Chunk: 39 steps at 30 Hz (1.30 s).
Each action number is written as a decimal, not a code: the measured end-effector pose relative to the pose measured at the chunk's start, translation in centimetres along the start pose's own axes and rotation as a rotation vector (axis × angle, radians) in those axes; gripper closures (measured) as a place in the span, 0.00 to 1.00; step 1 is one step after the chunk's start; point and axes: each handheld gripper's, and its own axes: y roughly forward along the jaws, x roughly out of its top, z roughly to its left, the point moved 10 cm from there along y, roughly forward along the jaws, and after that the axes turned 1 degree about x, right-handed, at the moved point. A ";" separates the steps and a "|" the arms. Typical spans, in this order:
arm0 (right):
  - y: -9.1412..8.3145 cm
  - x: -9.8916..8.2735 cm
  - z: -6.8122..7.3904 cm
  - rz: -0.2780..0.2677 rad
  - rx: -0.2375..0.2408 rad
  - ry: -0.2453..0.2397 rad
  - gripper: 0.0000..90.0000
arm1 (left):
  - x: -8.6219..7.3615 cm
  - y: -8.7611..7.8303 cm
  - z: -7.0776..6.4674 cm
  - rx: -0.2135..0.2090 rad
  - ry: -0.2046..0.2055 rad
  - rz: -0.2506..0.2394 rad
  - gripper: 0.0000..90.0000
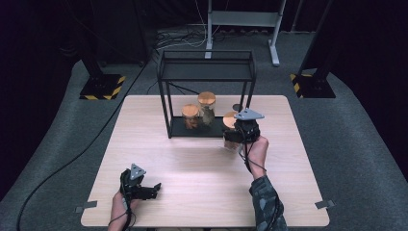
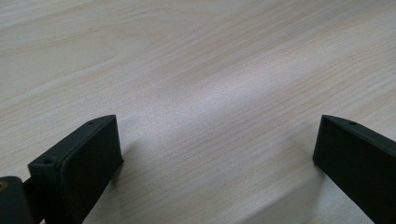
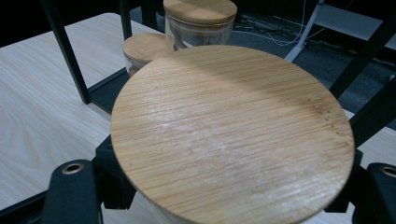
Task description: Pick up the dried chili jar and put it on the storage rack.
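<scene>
Your right gripper (image 1: 234, 136) is clamped on a jar (image 1: 232, 134) with a round wooden lid (image 3: 232, 130). In the right gripper view, the two black jaws sit against opposite sides of the jar just under the lid, which spreads across the space between them. In the high view, the jar is at the right front corner of the black rack (image 1: 207, 72), past the middle of the desk (image 1: 202, 187) and toward its far edge. Whether the jar's base rests on the rack's lower shelf or is lifted clear cannot be told.

Two more jars stand on the lower shelf. The short jar (image 1: 190, 116) is near the shelf's centre; the tall jar (image 1: 207, 108) is just behind it and to its right. Both carry wooden lids.

Your left gripper (image 1: 139, 185) lies near the desk's front left corner, well apart from the rack. In the left gripper view, its jaws stand wide apart with bare desk surface (image 2: 210, 93) between them and nothing gripped.
</scene>
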 end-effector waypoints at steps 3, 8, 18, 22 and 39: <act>0.2 0.1 0.0 0.001 0.001 0.000 0.27 | 0.0 0.0 0.0 0.000 0.000 0.000 0.01; 0.5 0.2 0.0 0.007 0.003 0.000 0.27 | 0.0 0.0 0.0 -0.001 0.000 0.001 0.01; 1.2 0.7 0.0 0.012 0.008 0.000 0.27 | 0.0 0.0 0.0 -0.001 0.000 0.001 0.01; 1.5 0.8 0.0 0.013 0.008 0.000 0.27 | 0.0 0.0 0.0 -0.001 0.000 0.001 0.01; 2.1 1.6 0.0 0.013 0.009 -0.002 0.27 | 0.0 0.0 0.0 -0.002 0.001 0.001 0.01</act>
